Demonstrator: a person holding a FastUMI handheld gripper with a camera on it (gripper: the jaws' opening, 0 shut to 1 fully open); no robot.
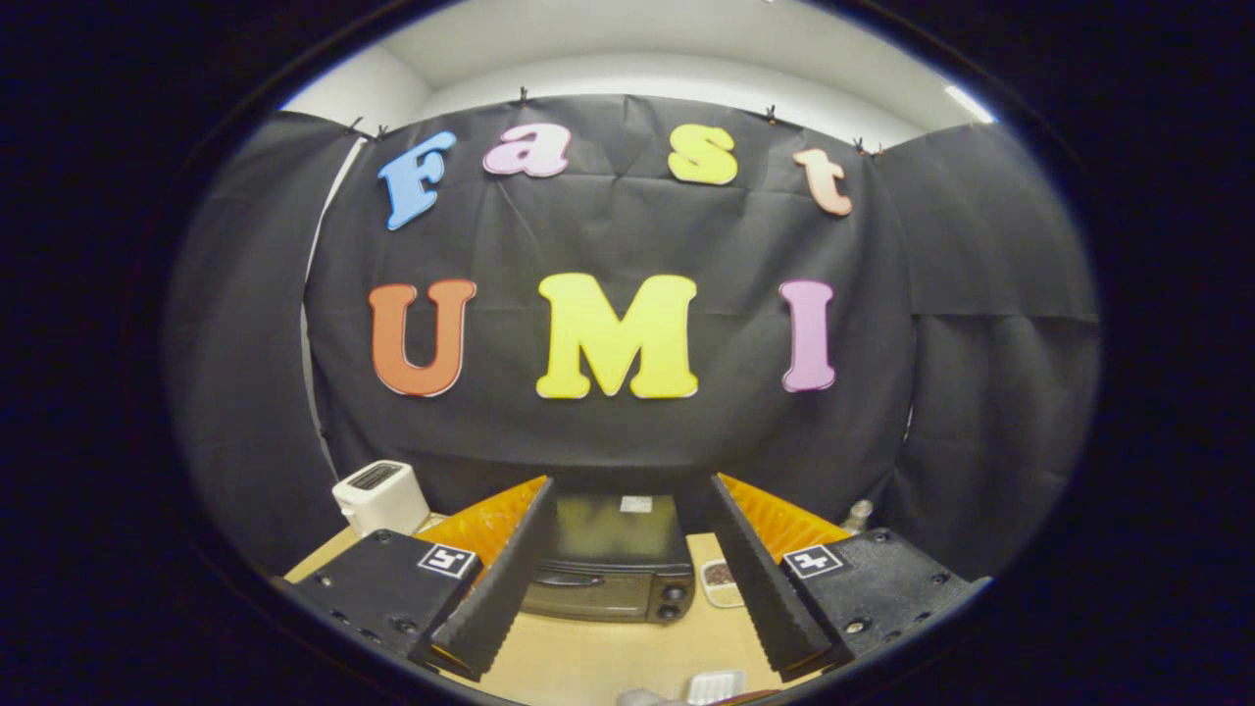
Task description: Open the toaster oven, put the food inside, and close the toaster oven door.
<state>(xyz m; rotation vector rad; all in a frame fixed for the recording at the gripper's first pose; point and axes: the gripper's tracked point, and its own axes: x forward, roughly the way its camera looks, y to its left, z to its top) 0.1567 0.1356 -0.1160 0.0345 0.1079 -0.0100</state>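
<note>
So going left to right: over at the lower left of the frame there's a white pop-up toaster [380,495] sitting at the back corner of the light wood worktop [588,657], right up against the black cloth wall. Next comes the left finger of the hand-held gripper [627,588], then the toaster oven [613,569] dead in the middle of the lower frame, showing between the two fingers and a bit beyond their tips. It's dark, with a shiny top, its door looks closed with the handle bar running across the front, and there are two knobs stacked on its right side. Just right of the oven, almost touching it, sits a small shallow dish [721,580] with something brownish in it, which I'm guessing is the food, though it's too small to tell what exactly. Then the right finger, and behind it, near the wall at the lower right, there's a small pale rounded thing [859,514] I can't identify. At the very bottom middle there's a white ridged object [716,686], partly cut off. The gripper itself is spread wide open with nothing between the fingers, held above the worktop and pointed straight at the oven.
</note>
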